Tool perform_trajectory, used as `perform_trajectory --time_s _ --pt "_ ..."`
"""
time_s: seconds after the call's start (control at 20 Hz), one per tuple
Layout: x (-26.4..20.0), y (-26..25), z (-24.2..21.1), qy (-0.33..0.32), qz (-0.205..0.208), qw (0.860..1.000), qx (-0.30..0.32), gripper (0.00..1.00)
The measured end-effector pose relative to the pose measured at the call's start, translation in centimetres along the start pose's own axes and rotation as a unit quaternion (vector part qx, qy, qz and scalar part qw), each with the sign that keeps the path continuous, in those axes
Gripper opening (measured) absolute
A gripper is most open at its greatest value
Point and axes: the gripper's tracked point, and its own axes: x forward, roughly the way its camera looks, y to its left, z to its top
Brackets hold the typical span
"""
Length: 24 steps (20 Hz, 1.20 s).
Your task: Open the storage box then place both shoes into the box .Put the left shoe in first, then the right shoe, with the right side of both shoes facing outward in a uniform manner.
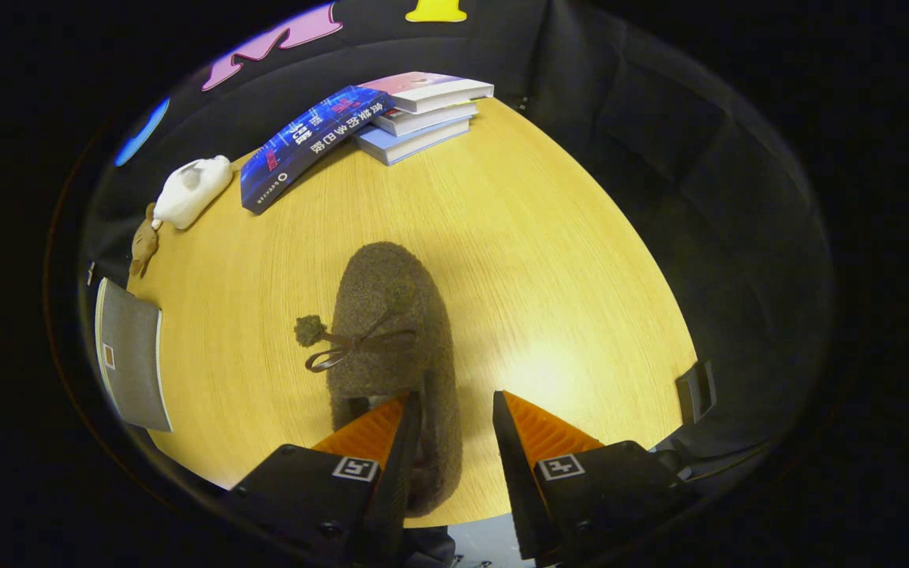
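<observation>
We see a rounded wooden surface (549,260), its far curve meeting the dark booth wall and its near rim cut off behind the gripper (456,426). On it lies a brown fuzzy shoe (387,315), long axis running straight away from the fingers, toe pointing toward the far side and heel end toward us. The heel and the opening are partly hidden behind the left finger (372,434), so we cannot make out the inside of the shoe. A thin brown lace (348,347) is tied in a bow across its top, ending in a pom-pom (309,330) that hangs off the left side.

The gripper stands fairly wide open, holding nothing; the left finger overlaps the shoe's rear right edge, the right finger (537,430) sits over bare wood beside it.

Beyond the shoe, a stack of books (423,114) rests at the far rim with a blue book (308,146) leaning against it. Left of that are a white figure (190,189) and a small brown toy (143,244), both hard to identify. A grey flat object (132,355) is cut off at the left rim.
</observation>
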Motion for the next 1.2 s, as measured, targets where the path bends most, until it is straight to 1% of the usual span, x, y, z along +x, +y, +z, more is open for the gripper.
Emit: perform_trajectory --time_s 0.1,0.15,0.25,0.3,0.35,0.4,0.45,0.6,0.7,0.9,1.05,1.2 --pt "0.6 -0.2 0.3 0.013 0.002 1.000 0.003 0.50" --pt "1.1 0.1 0.1 0.021 0.009 1.000 0.007 0.47" --pt "1.5 0.7 -0.2 0.033 0.027 0.999 0.023 0.34" --pt "1.6 0.5 -0.2 0.034 0.025 0.999 0.026 0.18" --pt "1.7 0.5 -0.1 0.035 0.029 0.999 0.028 0.16" --pt "1.6 0.6 -0.1 0.033 0.033 0.999 0.027 0.07" --pt "1.4 0.6 -0.1 0.032 0.036 0.998 0.029 0.05" --pt "0.4 0.7 0.6 0.005 0.051 0.997 0.060 0.05" --pt "-0.6 1.4 1.3 -0.008 0.070 0.995 0.074 0.05" --pt "-3.8 2.9 3.2 -0.039 0.099 0.991 0.086 0.05" --pt "-7.0 6.0 4.6 -0.061 0.128 0.986 0.082 0.05" --pt "-10.4 10.7 5.9 -0.077 0.163 0.981 0.070 0.05"
